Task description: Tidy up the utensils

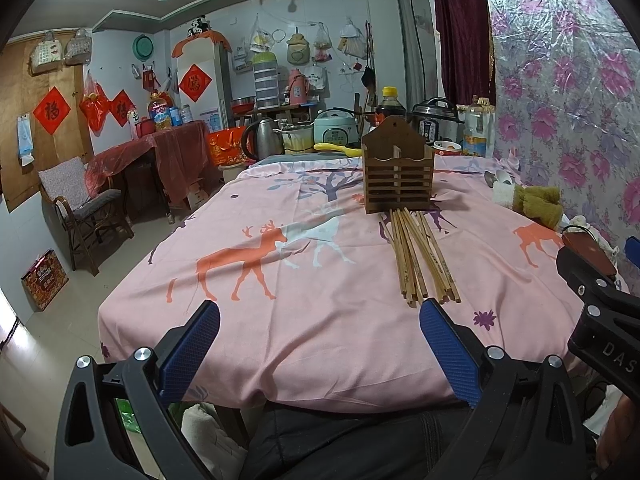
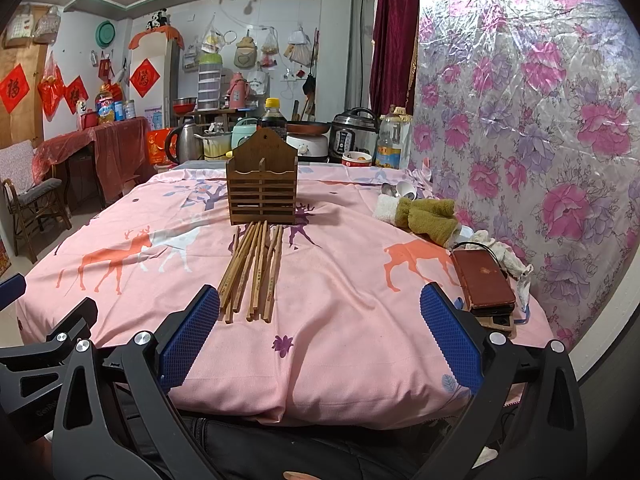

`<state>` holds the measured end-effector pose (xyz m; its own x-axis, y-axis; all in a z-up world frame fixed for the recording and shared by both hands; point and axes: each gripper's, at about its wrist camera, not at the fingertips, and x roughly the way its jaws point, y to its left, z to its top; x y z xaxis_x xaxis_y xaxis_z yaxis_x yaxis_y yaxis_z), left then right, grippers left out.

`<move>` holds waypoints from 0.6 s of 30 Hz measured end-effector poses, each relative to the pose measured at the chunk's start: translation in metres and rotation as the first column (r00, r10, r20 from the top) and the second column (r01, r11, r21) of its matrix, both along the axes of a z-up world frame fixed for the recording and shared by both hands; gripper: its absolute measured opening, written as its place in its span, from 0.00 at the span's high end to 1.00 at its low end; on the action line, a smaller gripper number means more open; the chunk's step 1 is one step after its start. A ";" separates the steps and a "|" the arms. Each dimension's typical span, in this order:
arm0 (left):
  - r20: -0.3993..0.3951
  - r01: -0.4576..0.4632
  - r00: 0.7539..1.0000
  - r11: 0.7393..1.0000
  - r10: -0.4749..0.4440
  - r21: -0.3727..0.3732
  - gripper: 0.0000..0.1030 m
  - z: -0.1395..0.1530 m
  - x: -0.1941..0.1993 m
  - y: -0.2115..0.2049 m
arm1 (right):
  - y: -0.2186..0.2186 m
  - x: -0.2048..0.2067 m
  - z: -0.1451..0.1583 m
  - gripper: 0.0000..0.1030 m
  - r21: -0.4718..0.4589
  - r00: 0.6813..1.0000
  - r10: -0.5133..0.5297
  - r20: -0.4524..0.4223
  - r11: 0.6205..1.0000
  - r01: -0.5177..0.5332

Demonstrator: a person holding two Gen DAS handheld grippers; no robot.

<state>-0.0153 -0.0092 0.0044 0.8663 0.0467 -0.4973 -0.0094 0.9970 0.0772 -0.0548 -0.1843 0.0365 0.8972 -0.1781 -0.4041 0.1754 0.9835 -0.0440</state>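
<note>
The wooden chopsticks (image 2: 252,270) lie in a loose bunch on the pink deer tablecloth (image 2: 340,300), tips by the wooden chopstick holder (image 2: 262,182), probably where they go. My left gripper (image 1: 320,344) and right gripper (image 2: 320,344) are both wide open, holding nothing, near the table edge.

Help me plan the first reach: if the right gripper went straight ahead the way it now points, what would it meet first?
Probably the chopsticks. The right gripper is open above the near table edge, and the bundle lies just left of its centre line, near ends beside the left finger. The wooden holder stands behind them. Depth is uncertain.
</note>
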 end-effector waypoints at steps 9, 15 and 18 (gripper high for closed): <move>0.000 0.000 1.000 1.000 0.000 0.001 0.05 0.000 0.000 0.000 | 0.000 0.000 0.000 0.06 0.001 1.000 0.000 -0.001 1.000 0.000; -0.001 0.000 1.000 1.000 0.000 0.002 0.05 0.000 0.000 -0.001 | 0.000 0.000 0.000 0.06 0.000 1.000 0.001 -0.002 1.000 -0.001; -0.001 0.000 1.000 1.000 0.000 0.002 0.05 0.000 0.000 -0.001 | 0.001 -0.001 -0.001 0.06 -0.001 1.000 0.003 -0.003 1.000 -0.003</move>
